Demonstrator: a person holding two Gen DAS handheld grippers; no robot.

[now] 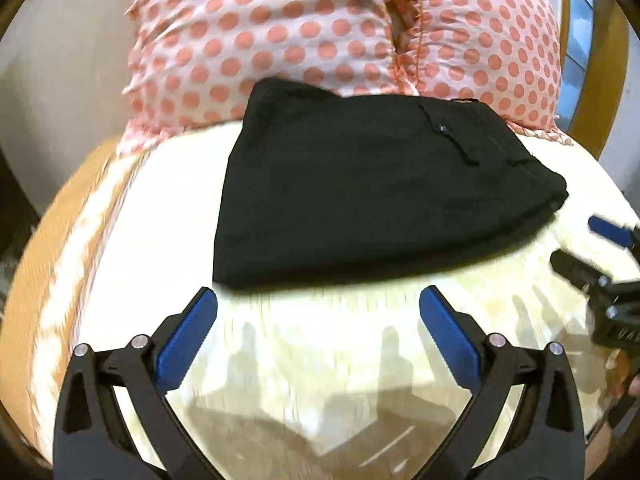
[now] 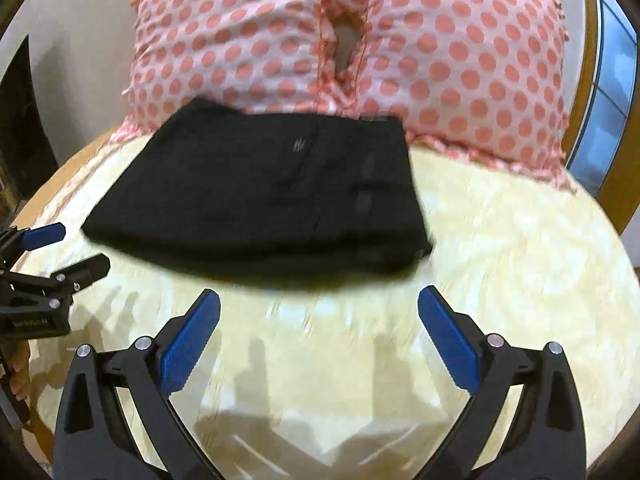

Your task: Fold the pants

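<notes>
Black pants (image 1: pixel 360 192) lie folded into a compact stack on a cream bedspread (image 1: pixel 320 360), their far edge against the pillows; a pocket button and waistband show toward the right. The same folded pants (image 2: pixel 260 204) fill the middle of the right wrist view. My left gripper (image 1: pixel 318 300) hovers just short of the stack's near edge, jaws wide open, nothing between the blue pads. My right gripper (image 2: pixel 319 300) stands likewise open and empty before the pants. Each gripper shows at the edge of the other's view: the right one (image 1: pixel 592 244) and the left one (image 2: pixel 76 248).
Two white pillows with pink polka dots (image 1: pixel 320 28) stand behind the pants. A wooden bed frame (image 1: pixel 600 80) and a blue-paned window (image 2: pixel 612 100) are at the right. An orange sheet edge (image 1: pixel 48 240) runs down the left side.
</notes>
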